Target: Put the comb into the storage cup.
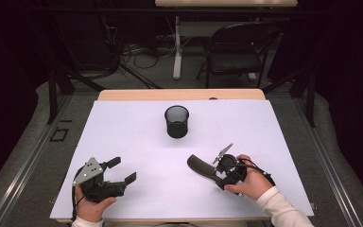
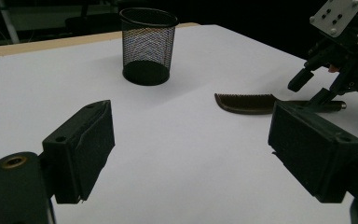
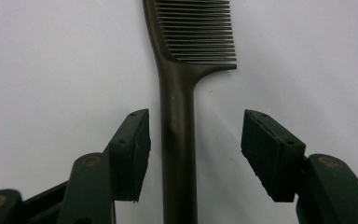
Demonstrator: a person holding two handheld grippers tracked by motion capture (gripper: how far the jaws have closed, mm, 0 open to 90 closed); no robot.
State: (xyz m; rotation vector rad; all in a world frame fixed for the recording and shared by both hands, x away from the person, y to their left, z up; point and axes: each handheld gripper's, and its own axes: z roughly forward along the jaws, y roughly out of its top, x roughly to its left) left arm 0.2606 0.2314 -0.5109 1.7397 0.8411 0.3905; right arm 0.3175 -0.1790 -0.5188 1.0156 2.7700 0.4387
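The left tongs hover with jaws apart, empty, at the white table's near left. Ahead stands a black wire-mesh cup. The right gripper view reveals the right tongs spread astride the dark plastic comb's handle, untouched; the comb lies flat, teeth end pointing left toward the table's middle.

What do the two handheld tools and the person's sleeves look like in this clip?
Both tools are black with two blocky rectangular jaws, screw holes in the pads and brass-coloured pivots. The left tool carries a grey three-cornered plate with small holes and a thin black cable at the wrist. The right tool has the same plate and a black cable. Both sleeves are white.
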